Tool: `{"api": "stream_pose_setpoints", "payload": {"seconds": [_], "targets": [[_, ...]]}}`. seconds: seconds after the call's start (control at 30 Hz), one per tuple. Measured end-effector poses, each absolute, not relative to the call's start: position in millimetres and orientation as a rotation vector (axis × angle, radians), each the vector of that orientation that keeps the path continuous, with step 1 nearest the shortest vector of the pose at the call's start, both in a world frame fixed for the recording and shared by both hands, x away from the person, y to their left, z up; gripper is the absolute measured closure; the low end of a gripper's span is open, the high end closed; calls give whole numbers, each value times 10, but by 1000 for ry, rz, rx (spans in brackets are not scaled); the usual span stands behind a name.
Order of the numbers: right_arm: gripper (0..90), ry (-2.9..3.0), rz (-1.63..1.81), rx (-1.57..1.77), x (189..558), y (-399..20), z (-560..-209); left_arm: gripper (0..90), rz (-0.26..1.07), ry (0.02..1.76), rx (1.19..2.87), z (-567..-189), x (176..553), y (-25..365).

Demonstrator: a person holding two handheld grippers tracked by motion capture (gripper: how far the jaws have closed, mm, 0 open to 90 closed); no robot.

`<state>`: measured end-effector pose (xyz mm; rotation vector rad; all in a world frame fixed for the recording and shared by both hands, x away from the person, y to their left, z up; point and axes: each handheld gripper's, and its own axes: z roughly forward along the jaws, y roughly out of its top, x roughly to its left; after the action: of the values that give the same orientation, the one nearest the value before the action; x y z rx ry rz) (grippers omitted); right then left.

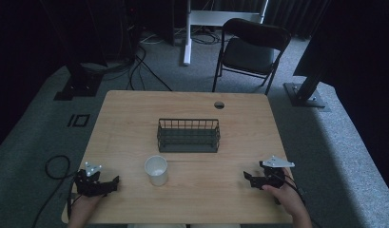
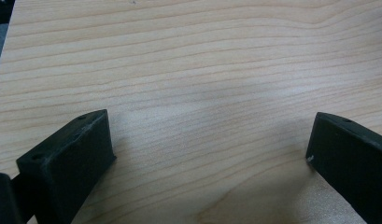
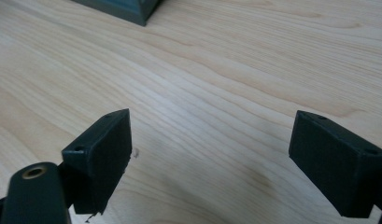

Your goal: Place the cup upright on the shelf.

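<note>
Wooden table (image 1: pixel 135 114), light grain, rounded corners, with a small round cable hole (image 1: pixel 219 105) near its far edge. Wire basket (image 1: pixel 188 135), dark, rectangular, standing at the table's middle; it looks empty, though the dim light makes that hard to confirm. White cup (image 1: pixel 156 170), upright, mouth open, set just near of the basket and to its left, apart from it. Left gripper (image 1: pixel 111 183), held in the person's left hand (image 1: pixel 82 206) at the near left corner, low over the tabletop; in the left gripper view (image 2: pixel 212 154) its jaws stand wide apart with bare wood between them, nothing gripped. Right gripper (image 1: pixel 248 178), held in the right hand (image 1: pixel 287 197) at the near right, grey plate on top; in the right gripper view (image 3: pixel 209 154) its jaws are likewise spread wide and grip nothing, a corner of the basket (image 3: pixel 128 8) showing at the far left. Folding chair (image 1: pixel 251 47), black, on the carpet beyond the table.
</note>
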<state>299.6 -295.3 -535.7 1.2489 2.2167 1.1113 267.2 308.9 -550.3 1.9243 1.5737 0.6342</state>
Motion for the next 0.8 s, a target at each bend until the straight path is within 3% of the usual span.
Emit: {"api": "stream_pose_setpoints", "payload": {"seconds": [0.8], "targets": [[135, 2288, 1239, 1062, 2988, -2554, -5189, 7, 634, 1574, 1924, -5503, 2672, 3089]]}}
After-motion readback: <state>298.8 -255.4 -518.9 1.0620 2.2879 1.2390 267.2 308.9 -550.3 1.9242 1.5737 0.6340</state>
